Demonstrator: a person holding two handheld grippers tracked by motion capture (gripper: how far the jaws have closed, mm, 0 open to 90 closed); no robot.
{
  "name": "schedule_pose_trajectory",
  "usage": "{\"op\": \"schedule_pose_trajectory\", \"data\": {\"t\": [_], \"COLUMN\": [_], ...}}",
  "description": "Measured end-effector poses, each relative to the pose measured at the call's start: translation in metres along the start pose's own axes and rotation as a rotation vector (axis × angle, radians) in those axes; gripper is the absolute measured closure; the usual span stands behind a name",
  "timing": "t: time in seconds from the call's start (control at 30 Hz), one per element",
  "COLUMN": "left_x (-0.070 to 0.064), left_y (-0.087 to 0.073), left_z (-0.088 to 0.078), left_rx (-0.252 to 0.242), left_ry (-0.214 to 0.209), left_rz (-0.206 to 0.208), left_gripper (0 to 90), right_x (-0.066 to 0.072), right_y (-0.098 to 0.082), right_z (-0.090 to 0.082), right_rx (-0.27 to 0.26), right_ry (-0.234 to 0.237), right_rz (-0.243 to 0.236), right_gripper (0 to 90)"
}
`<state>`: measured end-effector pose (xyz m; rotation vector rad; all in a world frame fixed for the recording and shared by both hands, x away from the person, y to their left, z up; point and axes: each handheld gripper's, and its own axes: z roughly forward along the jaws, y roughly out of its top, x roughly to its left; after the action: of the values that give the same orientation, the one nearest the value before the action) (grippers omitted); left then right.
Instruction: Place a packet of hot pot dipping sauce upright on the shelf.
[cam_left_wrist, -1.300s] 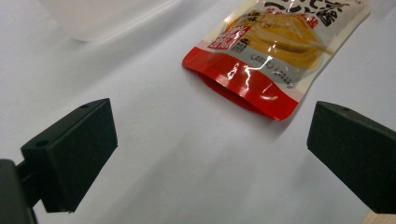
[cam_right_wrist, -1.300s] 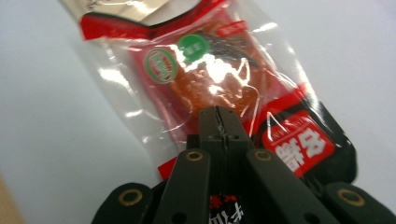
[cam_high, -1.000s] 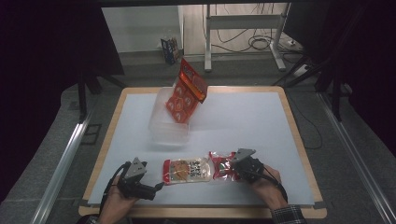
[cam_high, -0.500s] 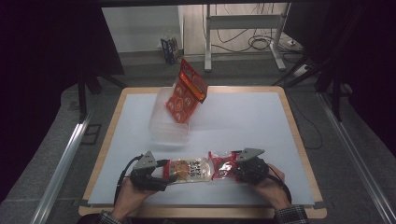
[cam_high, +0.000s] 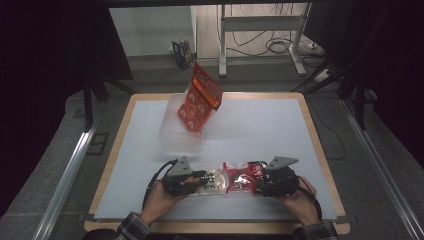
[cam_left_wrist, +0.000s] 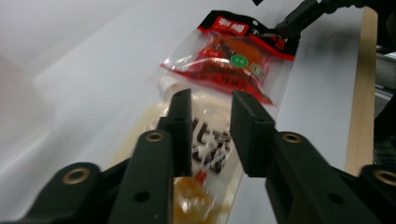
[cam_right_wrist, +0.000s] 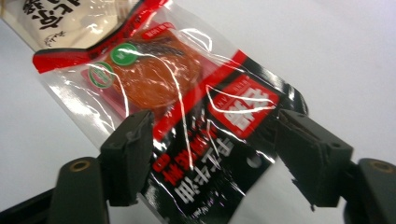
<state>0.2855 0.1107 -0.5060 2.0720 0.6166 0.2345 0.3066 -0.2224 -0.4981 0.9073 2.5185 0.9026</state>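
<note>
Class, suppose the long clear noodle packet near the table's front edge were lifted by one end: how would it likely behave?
The noodle packet would probably sag, since its film is thin and creased. Its glossy wrap looks slippery. It seems light, and being flat it shouldn't roll.

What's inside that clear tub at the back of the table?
An orange-red snack bag stands tilted in the clear plastic tub, its top poking out. Its lower end blurs behind the wall; anything beneath is hidden.
</note>
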Motion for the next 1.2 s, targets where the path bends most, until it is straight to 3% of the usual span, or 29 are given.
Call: {"op": "schedule_pose_trajectory", "data": {"t": [0.23, 0.33, 0.6, 0.7, 0.87, 1.03, 1.1, 1.2], "left_x": [-0.006, -0.008, -0.010, -0.013, -0.015, -0.013, -0.014, -0.012], "left_y": [0.015, 0.022, 0.037, 0.039, 0.037, 0.036, 0.034, 0.031], "left_z": [0.030, 0.041, 0.066, 0.075, 0.081, 0.081, 0.083, 0.083], "left_rx": [0.018, 0.024, 0.026, 0.054, 0.142, 0.162, 0.201, 0.201], "left_ry": [-0.023, -0.026, -0.049, -0.041, -0.009, -0.010, 0.017, 0.014], "left_rz": [0.062, 0.065, 0.054, 0.065, 0.110, 0.094, 0.122, 0.117], "left_gripper": [85.2, 88.3, 88.3, 88.0, 87.5, 85.4, 85.5, 85.8], "right_x": [-0.006, -0.006, -0.007, -0.008, -0.010, -0.012, -0.011, -0.010], "right_y": [-0.005, -0.006, -0.007, -0.007, -0.009, -0.010, -0.010, -0.009], "right_z": [-0.005, -0.005, -0.005, -0.005, -0.005, -0.003, -0.003, -0.003], "right_rx": [-0.011, -0.015, -0.025, -0.027, -0.023, -0.014, -0.012, -0.007], "right_ry": [0.007, 0.005, 0.004, 0.003, 0.011, 0.031, 0.037, 0.046], "right_rz": [0.017, 0.015, 0.007, 0.011, 0.022, 0.045, 0.052, 0.065], "right_gripper": [17.7, 14.5, 8.3, 6.9, 4.0, 1.7, 1.3, 0.8]}}
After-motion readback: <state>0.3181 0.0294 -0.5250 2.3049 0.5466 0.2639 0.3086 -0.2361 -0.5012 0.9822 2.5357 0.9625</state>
